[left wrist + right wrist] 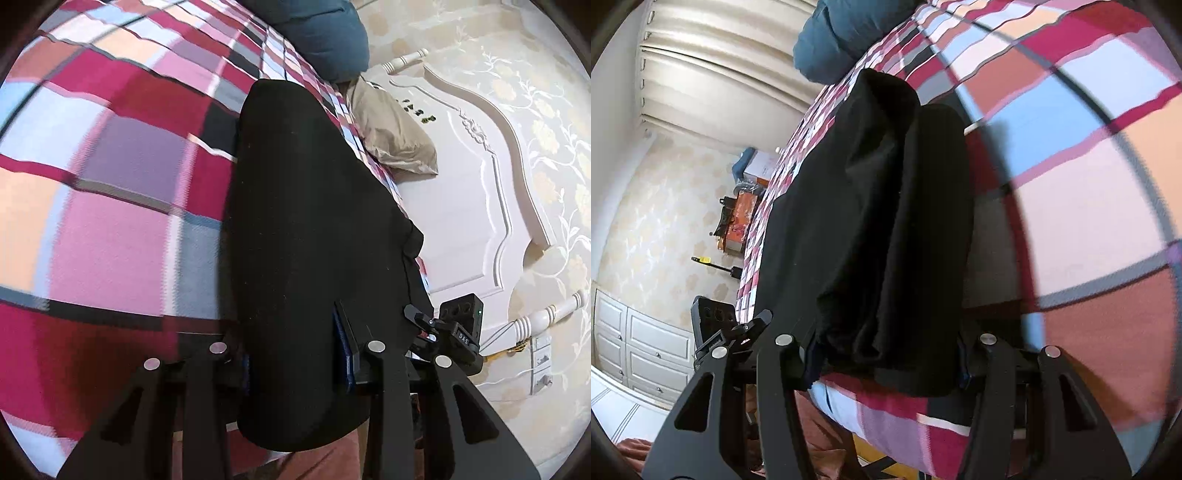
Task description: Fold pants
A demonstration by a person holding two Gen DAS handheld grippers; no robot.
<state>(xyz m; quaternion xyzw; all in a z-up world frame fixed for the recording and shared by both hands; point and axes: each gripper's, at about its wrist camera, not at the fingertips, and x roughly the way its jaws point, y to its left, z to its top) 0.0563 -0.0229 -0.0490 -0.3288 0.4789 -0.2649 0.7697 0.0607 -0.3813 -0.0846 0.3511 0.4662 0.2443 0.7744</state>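
Observation:
Black pants (pixel 303 221) lie lengthwise on a plaid bedspread (pixel 110 184), running away from me toward the far end of the bed. Their near end hangs over the bed edge, and my left gripper (pixel 295 354) is shut on it, the cloth filling the gap between its blue pads (pixel 341 354). In the right wrist view the pants (pixel 868 221) show as two overlapping layers on the bedspread (pixel 1089 184). My right gripper (pixel 886 362) is shut on the same near end, with bunched fabric between its fingers. The two grippers sit side by side.
A blue pillow (pixel 325 37) and a beige pillow (pixel 391 133) lie at the far end of the bed, near a white carved headboard (pixel 480 184). Curtains (pixel 713 55), an orange box (pixel 738 218) and a white cabinet (pixel 635 350) stand beside the bed.

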